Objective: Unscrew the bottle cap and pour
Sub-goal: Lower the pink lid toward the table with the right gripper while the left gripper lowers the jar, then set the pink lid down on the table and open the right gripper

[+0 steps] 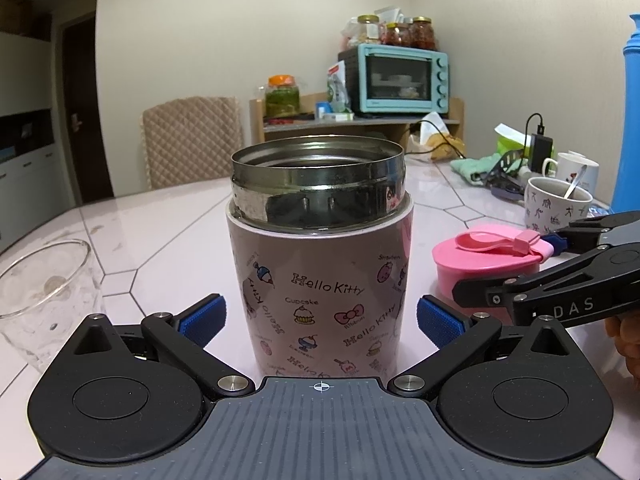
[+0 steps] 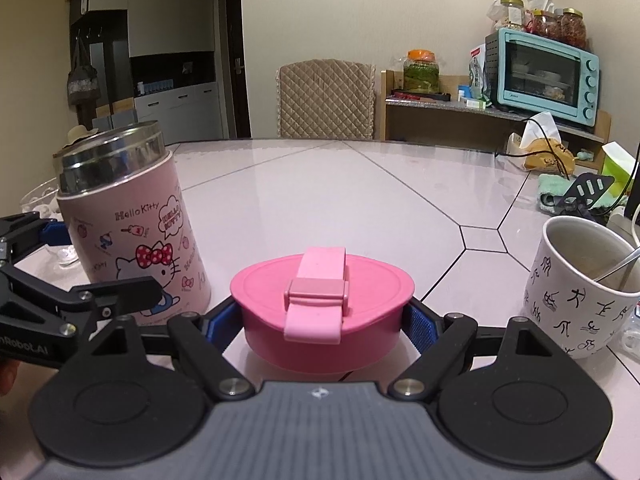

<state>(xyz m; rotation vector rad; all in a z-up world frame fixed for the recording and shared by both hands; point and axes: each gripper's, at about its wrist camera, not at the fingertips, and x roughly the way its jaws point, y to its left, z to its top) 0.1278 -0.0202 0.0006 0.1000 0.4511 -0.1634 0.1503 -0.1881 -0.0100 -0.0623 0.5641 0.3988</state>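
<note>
While the pink cap (image 2: 322, 312) is clamped between the right gripper (image 2: 322, 322) jaws on the counter (image 2: 360, 184), the left gripper (image 1: 320, 318) jaws are held wide around the uncapped bottle (image 1: 320, 280); a glass (image 1: 44, 292) is seen at 9 o'clock.

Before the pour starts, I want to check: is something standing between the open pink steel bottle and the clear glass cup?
Nothing visible does. The pink Hello Kitty steel bottle stands uncapped, and only bare pale table lies between it and the clear glass cup.
</note>
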